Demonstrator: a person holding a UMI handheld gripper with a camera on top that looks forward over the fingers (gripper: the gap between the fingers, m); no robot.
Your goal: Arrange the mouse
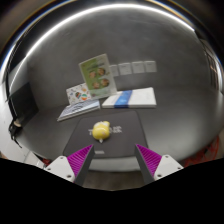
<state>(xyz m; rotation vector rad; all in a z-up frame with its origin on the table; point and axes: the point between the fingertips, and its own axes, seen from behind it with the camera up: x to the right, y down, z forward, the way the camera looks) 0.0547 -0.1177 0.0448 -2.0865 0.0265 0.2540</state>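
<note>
Gripper view: the gripper (111, 158) is hovering with its fingers spread and holding nothing, short of the small rounded yellow mouse (101, 129).

The mouse is resting just ahead of the fingers on a dark rectangular mat (130, 135), slightly left of their midline; closing from here is likely to clip its right side and skid it toward the far upright printed card (97, 75).

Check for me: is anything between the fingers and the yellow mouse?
Nothing visible stands in the way. The yellow mouse sits on the dark mat just ahead of the open gripper, with only bare mat between. The booklets lie beyond the mouse.
</note>
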